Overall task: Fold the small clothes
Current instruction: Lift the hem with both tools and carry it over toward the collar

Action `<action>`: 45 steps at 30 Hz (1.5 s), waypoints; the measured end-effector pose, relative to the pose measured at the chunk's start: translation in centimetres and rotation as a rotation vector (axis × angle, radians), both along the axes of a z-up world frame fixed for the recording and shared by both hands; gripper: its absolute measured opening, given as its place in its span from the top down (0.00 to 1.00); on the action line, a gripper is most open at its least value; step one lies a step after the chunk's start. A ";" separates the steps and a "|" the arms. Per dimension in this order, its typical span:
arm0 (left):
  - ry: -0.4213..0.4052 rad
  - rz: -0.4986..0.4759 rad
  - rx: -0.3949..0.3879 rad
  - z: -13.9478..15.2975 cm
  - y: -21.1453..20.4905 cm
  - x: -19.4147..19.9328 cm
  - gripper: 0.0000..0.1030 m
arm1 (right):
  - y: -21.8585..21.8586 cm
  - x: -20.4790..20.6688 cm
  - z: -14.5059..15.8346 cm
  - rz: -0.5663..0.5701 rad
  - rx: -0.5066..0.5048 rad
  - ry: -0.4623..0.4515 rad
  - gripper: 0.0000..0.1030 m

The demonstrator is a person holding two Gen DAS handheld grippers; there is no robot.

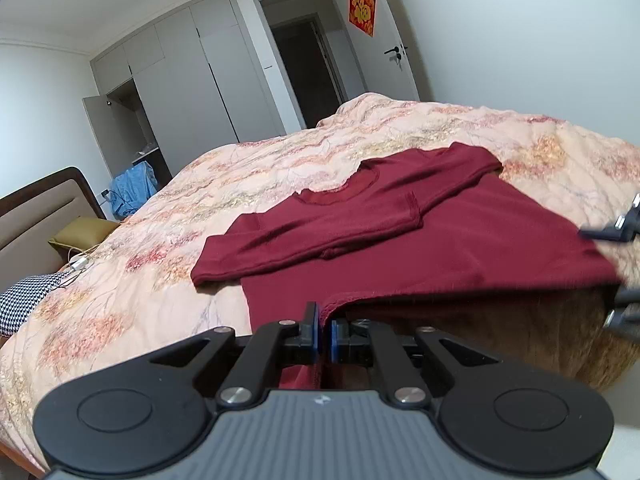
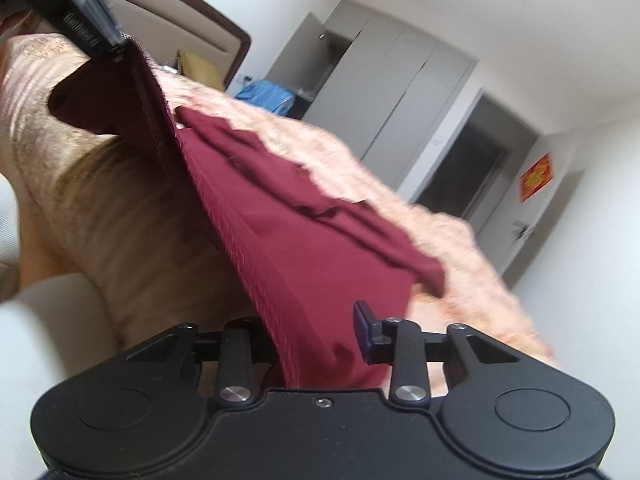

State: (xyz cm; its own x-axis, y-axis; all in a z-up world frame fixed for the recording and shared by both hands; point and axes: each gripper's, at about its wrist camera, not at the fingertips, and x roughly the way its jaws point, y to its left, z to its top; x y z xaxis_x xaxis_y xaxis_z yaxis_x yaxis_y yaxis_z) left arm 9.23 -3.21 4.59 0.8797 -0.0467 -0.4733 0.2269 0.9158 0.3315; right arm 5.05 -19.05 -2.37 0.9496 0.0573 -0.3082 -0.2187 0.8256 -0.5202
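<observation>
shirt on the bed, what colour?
Dark red shirt, plain, no pattern; clearest in the left wrist view.

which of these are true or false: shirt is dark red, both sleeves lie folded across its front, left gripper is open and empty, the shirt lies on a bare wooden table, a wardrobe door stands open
1. The shirt is dark red. True.
2. Both sleeves lie folded across its front. True.
3. The left gripper is open and empty. False: it is shut on the shirt's hem.
4. The shirt lies on a bare wooden table. False: it lies on a bed with a floral quilt.
5. A wardrobe door stands open. True.
</observation>
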 end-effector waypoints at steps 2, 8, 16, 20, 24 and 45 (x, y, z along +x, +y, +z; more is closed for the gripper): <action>0.001 0.002 0.019 -0.6 0.0 -0.3 0.93 | -0.7 -0.7 0.4 -0.001 -0.032 -0.045 0.71; -0.021 -0.001 0.141 -2.9 -0.4 -1.7 0.90 | -2.0 -1.8 1.0 0.004 -0.078 -0.087 0.89; -0.099 -0.011 0.107 -2.0 0.5 -4.8 0.96 | -3.0 -4.5 3.4 0.035 -0.015 -0.122 0.96; -0.154 -0.019 0.101 -0.5 0.6 -7.1 0.96 | -4.6 -6.3 6.0 0.051 0.062 -0.136 0.96; -0.208 -0.041 0.109 1.4 0.2 -10.1 0.96 | -5.9 -8.9 8.7 0.096 0.123 -0.140 0.96; -0.219 -0.174 0.249 11.2 -0.8 -2.7 0.94 | -9.8 0.3 18.5 0.212 0.278 -0.097 0.95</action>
